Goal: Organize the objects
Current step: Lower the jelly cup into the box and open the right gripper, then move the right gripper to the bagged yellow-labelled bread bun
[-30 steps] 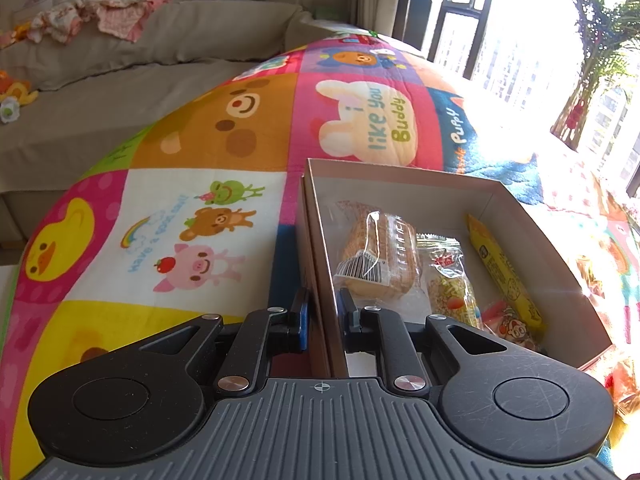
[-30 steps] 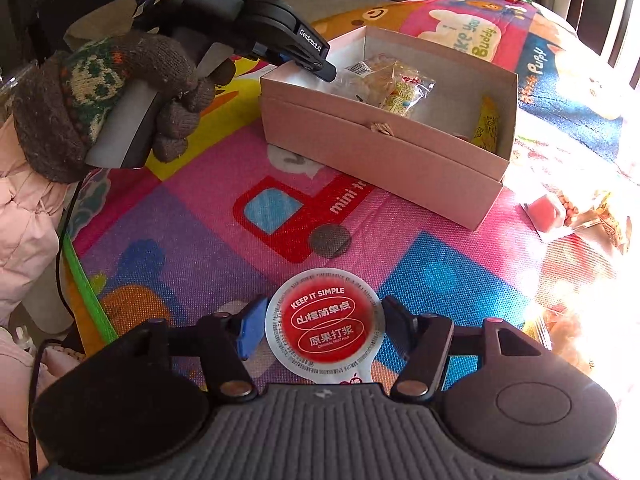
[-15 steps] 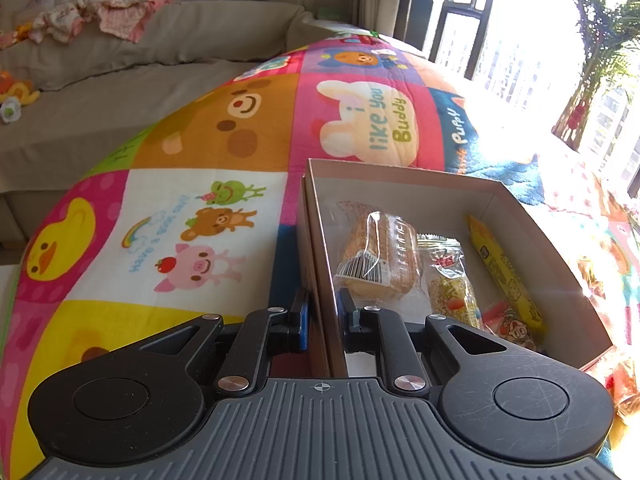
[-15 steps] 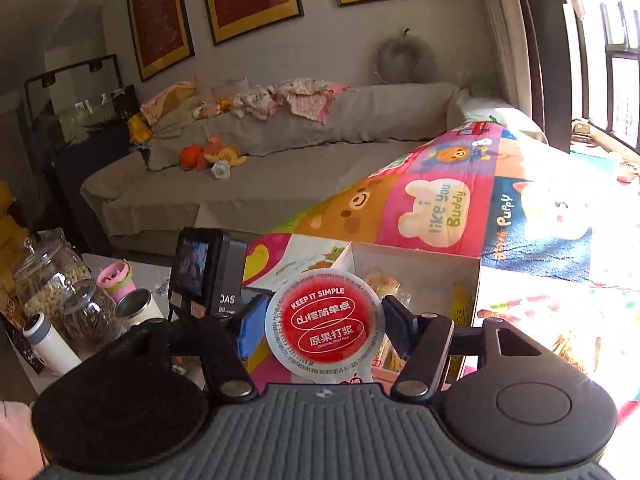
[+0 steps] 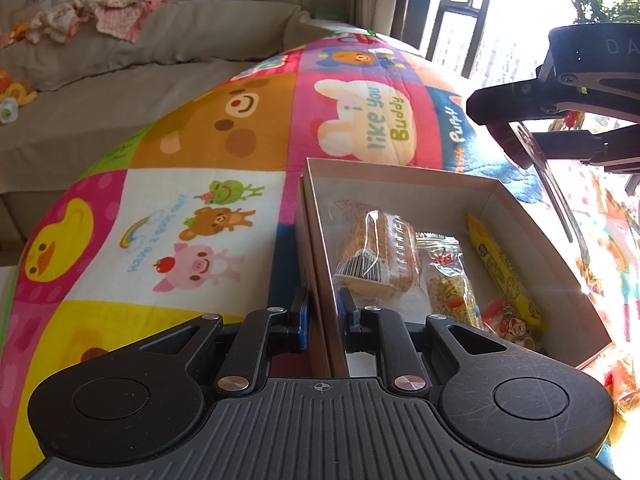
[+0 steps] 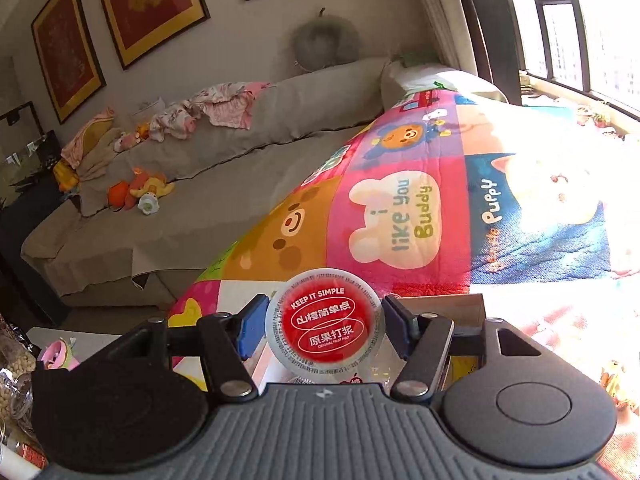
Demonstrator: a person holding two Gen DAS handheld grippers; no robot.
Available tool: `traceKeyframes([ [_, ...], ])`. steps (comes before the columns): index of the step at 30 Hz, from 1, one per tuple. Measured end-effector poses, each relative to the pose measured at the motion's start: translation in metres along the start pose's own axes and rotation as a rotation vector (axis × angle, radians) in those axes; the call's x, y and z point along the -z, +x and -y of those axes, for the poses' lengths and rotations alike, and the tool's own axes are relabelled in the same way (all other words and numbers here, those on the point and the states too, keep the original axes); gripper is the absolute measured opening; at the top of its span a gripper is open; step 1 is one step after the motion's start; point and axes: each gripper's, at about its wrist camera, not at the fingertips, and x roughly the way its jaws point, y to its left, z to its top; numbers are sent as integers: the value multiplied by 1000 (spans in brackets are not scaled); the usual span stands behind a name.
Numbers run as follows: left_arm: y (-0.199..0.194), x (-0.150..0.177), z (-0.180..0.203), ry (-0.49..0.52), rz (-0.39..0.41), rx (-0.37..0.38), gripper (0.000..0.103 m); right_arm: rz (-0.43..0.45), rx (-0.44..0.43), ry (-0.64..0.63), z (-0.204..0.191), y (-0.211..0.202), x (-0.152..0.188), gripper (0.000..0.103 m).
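Left gripper (image 5: 323, 314): jaws narrow, pinched on the near-left wall of the cardboard box (image 5: 448, 182), one finger outside and one inside.
Right gripper (image 6: 322, 326): jaws about half spread, closed on one round sealed cup with a red lid (image 6: 325, 326), lid facing the camera; in the left wrist view this gripper (image 5: 532, 144) hangs above the box's far right corner.
Box: one, open-topped, lying on the cartoon-patterned play mat (image 5: 200, 220).
Snacks in box, four counted: one clear-wrapped round cracker pack (image 5: 378, 254) at the left, one small noodle-snack packet (image 5: 450, 284) beside it, one long yellow packet (image 5: 502, 270) along the right wall, one red-and-white packet (image 5: 506, 322) at the near right.
Sofa (image 6: 192, 176): one, beyond the mat, with clothes and soft toys on it.
Framed pictures (image 6: 150, 4): three on the far wall.
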Motion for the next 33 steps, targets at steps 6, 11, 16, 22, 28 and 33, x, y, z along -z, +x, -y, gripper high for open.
traceKeyframes([
  [6, 0, 0, 0, 1, 1, -1, 17, -20, 65, 8, 15, 4, 9, 72],
  [11, 0, 0, 0, 1, -1, -1, 17, -32, 110, 2, 32, -11, 19, 72],
  [16, 0, 1, 0, 2, -1, -4, 17, -26, 163, -4, 54, -37, 35, 73],
  [22, 0, 1, 0, 3, 0, -5, 17, -28, 321, -53, 82, -79, 64, 79],
  [28, 0, 1, 1, 2, 1, -7, 17, -93, 454, -15, 118, -115, 108, 90],
  [33, 0, 1, 1, 2, 1, -7, 17, -153, 476, 105, 147, -127, 141, 92],
])
